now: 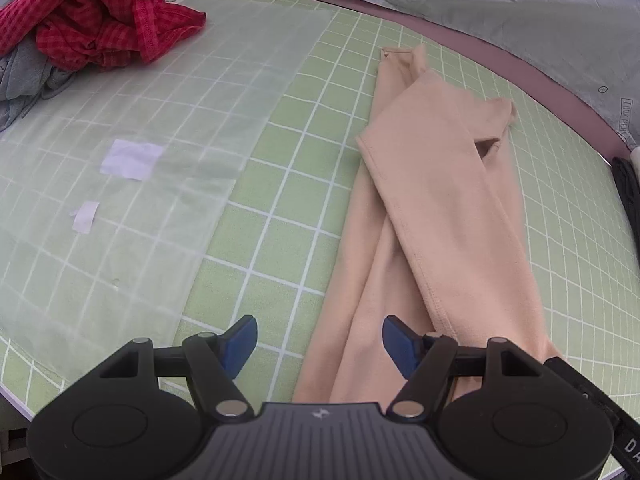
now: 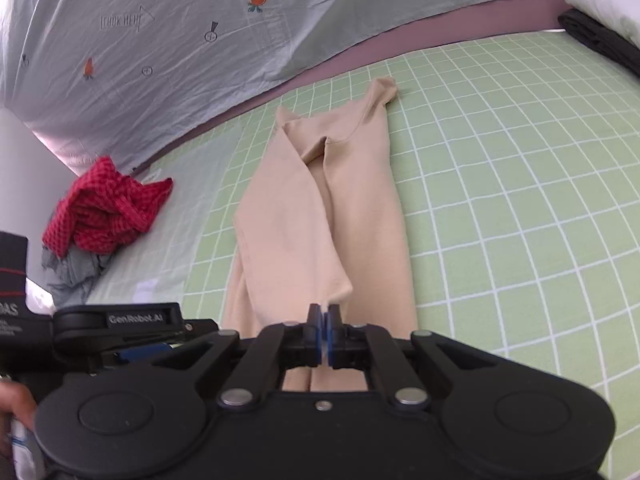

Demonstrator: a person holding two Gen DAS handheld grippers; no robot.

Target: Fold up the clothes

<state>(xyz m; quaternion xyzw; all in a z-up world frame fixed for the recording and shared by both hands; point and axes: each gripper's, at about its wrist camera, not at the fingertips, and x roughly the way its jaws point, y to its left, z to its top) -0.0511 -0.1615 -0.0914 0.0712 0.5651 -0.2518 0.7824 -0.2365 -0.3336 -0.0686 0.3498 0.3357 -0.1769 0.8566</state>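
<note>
Our left gripper has its jaws spread wide with nothing between them, hovering over the near end of the beige garment, which lies lengthwise on the green grid mat, partly folded. We judge it should grasp the long edge cleanly. Left of the garment sit a red checked garment and a grey one, well apart.

Our right gripper has its jaws pressed together; whether they pinch the beige garment's near corner we cannot tell. Beyond the garment's right side, a black item lies clear.
</note>
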